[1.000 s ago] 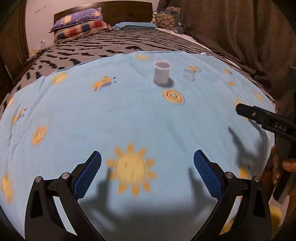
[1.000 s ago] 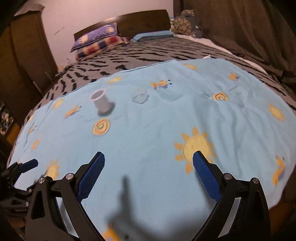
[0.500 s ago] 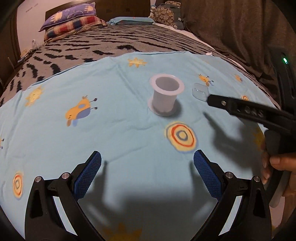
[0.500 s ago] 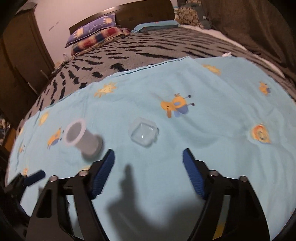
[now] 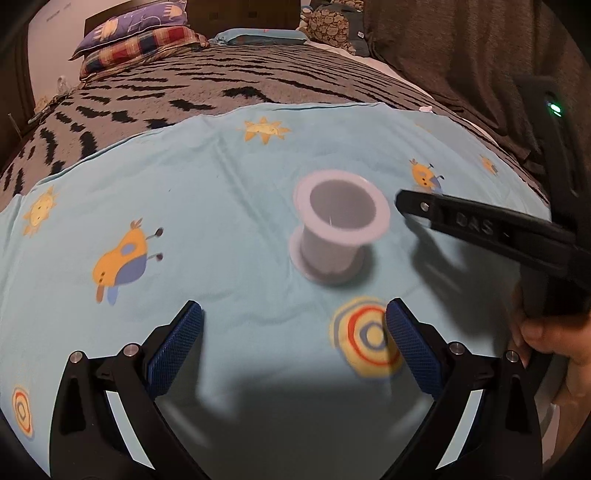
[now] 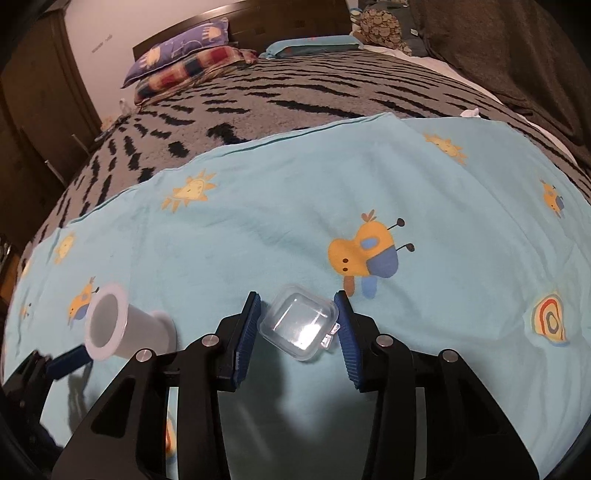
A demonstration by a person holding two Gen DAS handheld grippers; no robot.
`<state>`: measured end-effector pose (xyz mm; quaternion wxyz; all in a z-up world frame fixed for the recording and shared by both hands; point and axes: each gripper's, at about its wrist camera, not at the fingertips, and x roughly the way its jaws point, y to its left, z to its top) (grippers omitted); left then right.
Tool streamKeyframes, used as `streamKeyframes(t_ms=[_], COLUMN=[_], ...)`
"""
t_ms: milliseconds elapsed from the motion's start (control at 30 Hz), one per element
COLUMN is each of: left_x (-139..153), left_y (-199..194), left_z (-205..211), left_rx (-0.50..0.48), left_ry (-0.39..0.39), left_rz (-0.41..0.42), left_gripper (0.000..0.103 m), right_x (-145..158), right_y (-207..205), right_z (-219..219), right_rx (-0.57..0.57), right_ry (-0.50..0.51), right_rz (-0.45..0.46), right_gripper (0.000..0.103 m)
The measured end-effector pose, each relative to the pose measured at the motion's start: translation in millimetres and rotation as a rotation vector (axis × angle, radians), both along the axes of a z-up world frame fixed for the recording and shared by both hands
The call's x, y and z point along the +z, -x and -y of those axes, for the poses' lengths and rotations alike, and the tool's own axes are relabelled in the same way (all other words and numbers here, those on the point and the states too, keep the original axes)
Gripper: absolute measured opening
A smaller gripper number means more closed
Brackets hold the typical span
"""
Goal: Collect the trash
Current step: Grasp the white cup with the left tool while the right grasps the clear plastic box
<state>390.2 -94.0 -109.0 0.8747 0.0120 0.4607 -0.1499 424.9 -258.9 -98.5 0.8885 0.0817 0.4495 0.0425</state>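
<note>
You are working over a bed (image 6: 303, 96) in a dim bedroom, its grey blanket (image 6: 280, 110) barred with black stripes and a light blue sheet (image 6: 295, 229) printed with suns, orange birds and ringed circles spread across the near half. At the far end, against a dark headboard (image 6: 236, 11), lie a purple pillow (image 6: 177, 51) on a checked one (image 6: 199, 66), with a blue pillow (image 6: 314, 46) to their right. A brown curtain (image 6: 517, 55) hangs along the right side and a wooden wardrobe (image 6: 37, 96) stands at the far left.

Your right gripper (image 6: 297, 326) is narrowed around a small clear plastic box (image 6: 298, 321) that lies on the sheet between the blue pads (image 6: 247, 332); the left pad sits right at its edge, the right pad close beside its clasp, and you cannot tell for certain that both are pressing. Just beyond the box to the right is a printed orange bird (image 6: 364, 258).

Left of the box stands a white plastic cup (image 5: 340, 229), upright on the sheet with its mouth open. Your left gripper (image 5: 293, 349) is spread wide and holds nothing, on the near side of the cup and apart from it. In the left wrist view the right gripper's black finger reaches in from the right, its tip just beside the cup's rim and hiding the box.
</note>
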Motion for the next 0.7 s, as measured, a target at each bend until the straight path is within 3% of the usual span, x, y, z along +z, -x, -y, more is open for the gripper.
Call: streamKeyframes(t_ms=[400, 500, 633, 700], left_x=[8, 9, 10, 13], left_y=[-33, -40, -41, -36], left_z=[23, 27, 27, 25], left_rx=[0.0, -0.006, -0.009, -0.01], left_ry=[-0.007, -0.007, 0.011, 0.011], left_rz=[0.058, 0.061, 0.041, 0.04], left_gripper=[0.077, 0.065, 0.033, 0.032], right_x=[8, 7, 6, 7], right_y=[17, 21, 30, 37], right_z=[32, 34, 36, 36], right_rx=[0.004, 0.01, 0.011, 0.011], right_ry=[0.021, 0.022, 0.012, 0.013], right_rz=[0.021, 0.021, 0.017, 0.019], right_gripper=[0.042, 0.042, 0.042, 0.042])
